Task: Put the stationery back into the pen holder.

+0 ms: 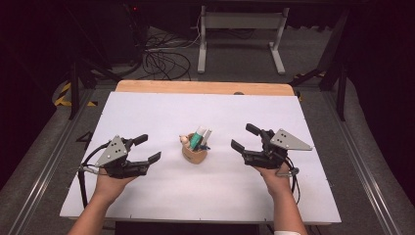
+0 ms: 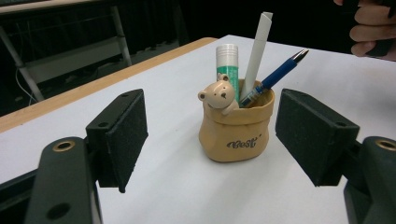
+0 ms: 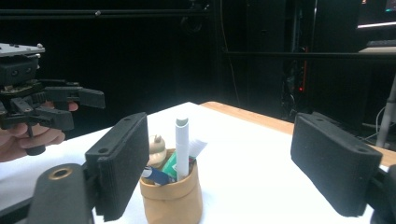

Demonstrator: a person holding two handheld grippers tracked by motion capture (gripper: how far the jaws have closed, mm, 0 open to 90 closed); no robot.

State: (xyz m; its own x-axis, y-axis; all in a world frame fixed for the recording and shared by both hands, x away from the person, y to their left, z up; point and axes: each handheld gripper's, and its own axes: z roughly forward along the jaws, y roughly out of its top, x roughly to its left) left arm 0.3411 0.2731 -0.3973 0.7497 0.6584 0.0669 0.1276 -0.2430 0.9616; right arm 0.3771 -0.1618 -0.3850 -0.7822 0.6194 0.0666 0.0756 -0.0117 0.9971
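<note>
- Tan and soft-looking, the pen holder (image 1: pixel 195 152) sits mid-table on the white table (image 1: pixel 147 112), between the two grippers and apart from both; it looks like a little sack with a bear (image 2: pixel 219 95) on its rim.
- Left gripper (image 1: pixel 147 149) has its jaws spread wide with nothing between them, hanging level, the holder straight ahead in the left gripper view.
- Right gripper (image 1: pixel 244 138) also gapes open and empty, aimed at the holder from the other side.
- Risk one, as I read it: the white pen (image 2: pixel 258 50), blue pen (image 2: pixel 275 75) and glue stick (image 2: pixel 227 65) stand tall and lean. A jaw coming in high could clip one and flick it out.
- Risk two: the holder looks light and squashy. A push from one side alone may slide or tip it and spill the lot.
- Risk three: both grippers closing in together could knock jaws over the holder.
- Risk four: a hard squeeze on the soft wall might buckle it and pinch the pens.
</note>
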